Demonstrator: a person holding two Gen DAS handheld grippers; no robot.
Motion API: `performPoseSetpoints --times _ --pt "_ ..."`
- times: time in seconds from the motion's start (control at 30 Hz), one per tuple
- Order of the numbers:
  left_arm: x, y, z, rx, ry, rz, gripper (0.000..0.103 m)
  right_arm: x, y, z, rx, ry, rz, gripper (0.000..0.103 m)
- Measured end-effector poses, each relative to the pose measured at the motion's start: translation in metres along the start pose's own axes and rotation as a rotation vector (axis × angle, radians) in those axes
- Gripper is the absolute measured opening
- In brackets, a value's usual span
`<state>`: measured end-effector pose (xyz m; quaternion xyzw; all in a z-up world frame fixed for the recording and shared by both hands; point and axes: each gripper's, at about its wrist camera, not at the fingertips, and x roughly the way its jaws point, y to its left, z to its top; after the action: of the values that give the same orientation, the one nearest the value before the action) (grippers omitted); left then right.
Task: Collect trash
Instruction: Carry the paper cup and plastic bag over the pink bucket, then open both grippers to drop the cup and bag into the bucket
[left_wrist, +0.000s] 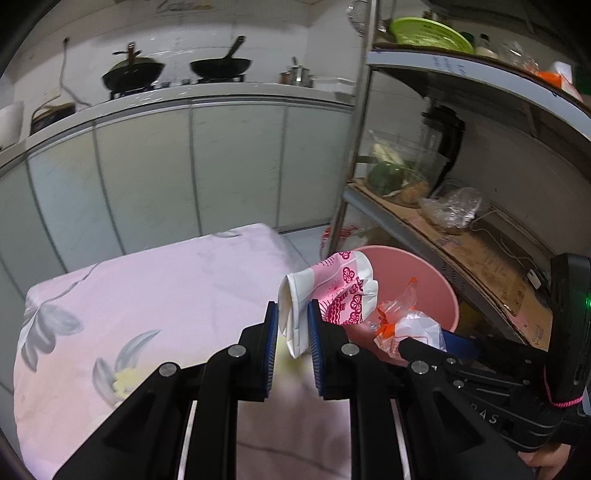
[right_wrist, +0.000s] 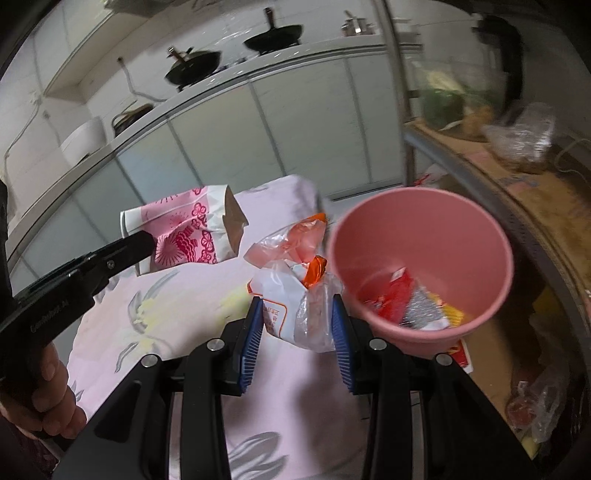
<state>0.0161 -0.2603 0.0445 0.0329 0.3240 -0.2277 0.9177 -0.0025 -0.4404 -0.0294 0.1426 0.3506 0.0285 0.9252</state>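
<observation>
Pink bucket (right_wrist: 421, 266) stands just beyond the table edge. Left gripper (left_wrist: 291, 328) is clamped on a paper bag (left_wrist: 328, 295), right gripper (right_wrist: 297, 321) on crumpled plastic wrappers (right_wrist: 291, 291). Both judged light, limp, crushable; grip the bunched middle.

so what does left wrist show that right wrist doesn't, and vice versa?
Left wrist only: the top rack shelf with a green basket, and the left tool end-on, clamped on the pink-and-white paper bag.

Right wrist only: red, silver and yellow wrappers in the bottom of the pink bin, a white appliance on the counter, and a crumpled plastic bag lying low on the right.

Both: the paper bag, the bin, the right tool gripping the clear plastic wrapper bundle, the floral pink cloth, two woks.
</observation>
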Motion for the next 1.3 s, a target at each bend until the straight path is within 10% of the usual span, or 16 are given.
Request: performPoseSetpoints --times 1.3 --pt "0.174 -0.091 0.019 0.106 0.170 -0.099 0.016 0.079 -0.107 0.034 0.092 0.080 -0.265 0.037"
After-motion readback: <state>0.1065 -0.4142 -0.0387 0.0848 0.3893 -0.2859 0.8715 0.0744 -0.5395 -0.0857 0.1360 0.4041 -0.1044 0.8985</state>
